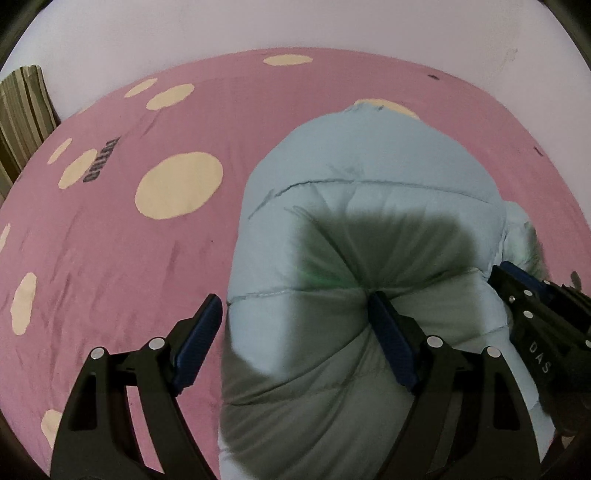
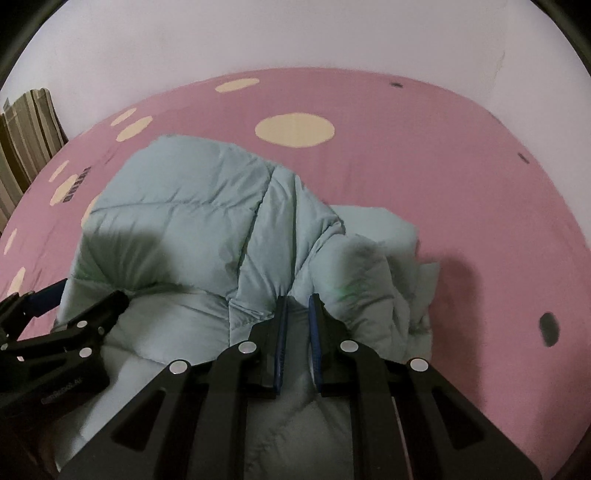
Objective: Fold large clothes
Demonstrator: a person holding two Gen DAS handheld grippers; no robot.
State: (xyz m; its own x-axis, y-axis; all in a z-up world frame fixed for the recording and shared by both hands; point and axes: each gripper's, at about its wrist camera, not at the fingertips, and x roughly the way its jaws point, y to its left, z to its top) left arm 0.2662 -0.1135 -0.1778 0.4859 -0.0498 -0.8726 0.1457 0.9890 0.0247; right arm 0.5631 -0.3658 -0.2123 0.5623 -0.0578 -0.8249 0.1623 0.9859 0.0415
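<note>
Lying on a pink bedsheet (image 1: 110, 258) with cream dots, a pale blue puffy jacket (image 1: 369, 184) is quilted with stitched seams across it, soft and bulging. From the left wrist view its long axis runs from near to far, slightly right of the middle. The left gripper (image 1: 295, 317) stands wide apart, one blue ribbed pad over bare sheet and the other pressing into the padded fabric. The right gripper (image 2: 297, 314) is nearly closed, pinching a fold of the jacket between its pads. A striped cushion (image 1: 22, 110) leans at the far left against a white wall (image 1: 295, 22).
</note>
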